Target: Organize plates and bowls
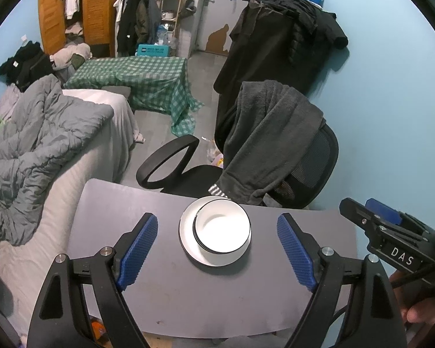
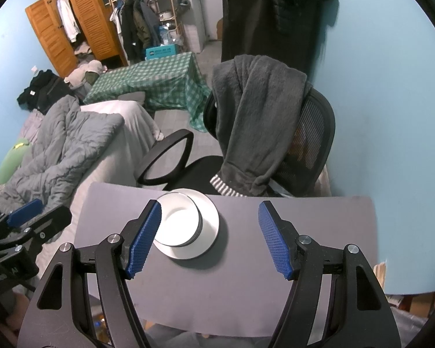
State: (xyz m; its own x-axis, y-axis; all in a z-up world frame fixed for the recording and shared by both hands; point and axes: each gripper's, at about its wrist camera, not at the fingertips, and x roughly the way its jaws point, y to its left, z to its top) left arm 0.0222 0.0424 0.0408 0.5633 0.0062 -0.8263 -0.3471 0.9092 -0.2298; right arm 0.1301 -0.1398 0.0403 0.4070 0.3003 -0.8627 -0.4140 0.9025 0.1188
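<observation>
**Bowl Sits on Plate as Both Grippers Hang Open Above the Table**

On the left of the room, a rumpled grey quilt (image 1: 40, 133) lies over a bed (image 1: 72, 179) that runs up against the near table. Just beside it, the left gripper (image 1: 217, 252) hovers over the grey table (image 1: 159, 304), its blue pads (image 1: 137, 252) spread wide and released, with nothing between them. Ahead of that gripper, toward the far edge of the table, a white plate (image 1: 188, 243) lies flat with a white, dark-rimmed bowl (image 1: 221, 227) resting upright on it, a little off-centre. Seen from the right wrist, the same bowl (image 2: 178, 221) and plate (image 2: 210, 217) sit left of centre, partly hidden by one blue pad. The right gripper (image 2: 210, 237) hangs over bare tabletop to the right of the dishes, its jaws parted and holding nothing. Beyond the table stands a black office chair (image 2: 316, 133) with a dark grey towel (image 2: 258, 116) draped over its back, against a pale blue wall (image 2: 391, 87).
</observation>
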